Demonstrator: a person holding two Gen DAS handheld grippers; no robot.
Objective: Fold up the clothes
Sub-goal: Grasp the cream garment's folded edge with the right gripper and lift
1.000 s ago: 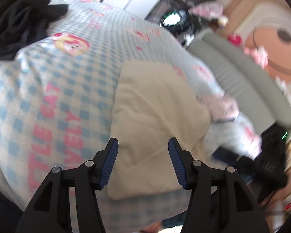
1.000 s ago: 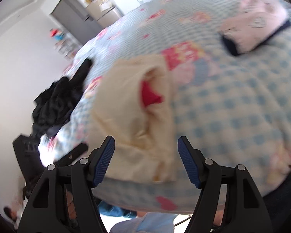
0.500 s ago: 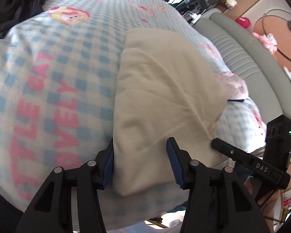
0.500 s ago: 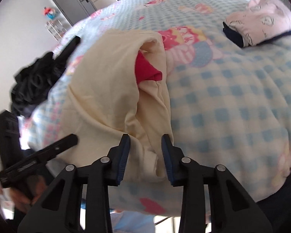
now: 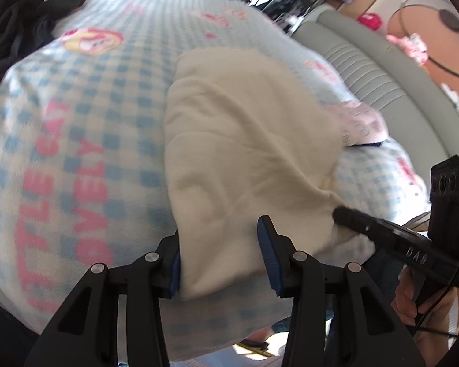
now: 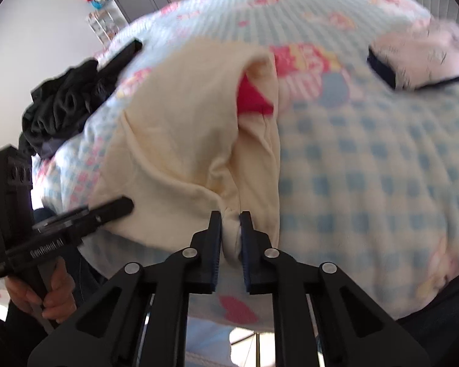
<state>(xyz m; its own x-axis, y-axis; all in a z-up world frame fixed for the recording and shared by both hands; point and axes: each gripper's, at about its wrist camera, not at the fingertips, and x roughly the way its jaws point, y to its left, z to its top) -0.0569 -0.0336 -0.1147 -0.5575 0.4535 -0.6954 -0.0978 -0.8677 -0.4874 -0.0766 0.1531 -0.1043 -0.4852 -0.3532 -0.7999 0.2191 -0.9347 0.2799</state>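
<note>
At the near edge of the bed, covered by a blue-and-white checked blanket with pink cartoon prints (image 5: 76, 140), lies the cream, soft-fabric folded garment (image 5: 244, 140); its near hem hangs at that edge and its long axis runs from there toward the far side. The right gripper (image 6: 231, 229) has its black fingers with blue pads pressed together, pinching a bunched fold of the cream garment's near right corner. The left gripper (image 5: 218, 250) points down at the near left corner; its jaws are closing with the hem between them, the left pad at the cloth's edge and the right pad still clear of it. A hand (image 6: 46, 293) grips the left gripper's handle below the bed's edge, and another hand (image 5: 419, 302) grips the right one's. A red piece (image 6: 252, 98) shows inside an opening on the garment's right side. Farther right lies a pink folded garment with a dark-blue edge (image 6: 419, 58). At the far left corner sits a heap of black clothes (image 6: 64, 107). Beyond the bed runs a grey ribbed padded headboard (image 5: 367, 64).
</note>
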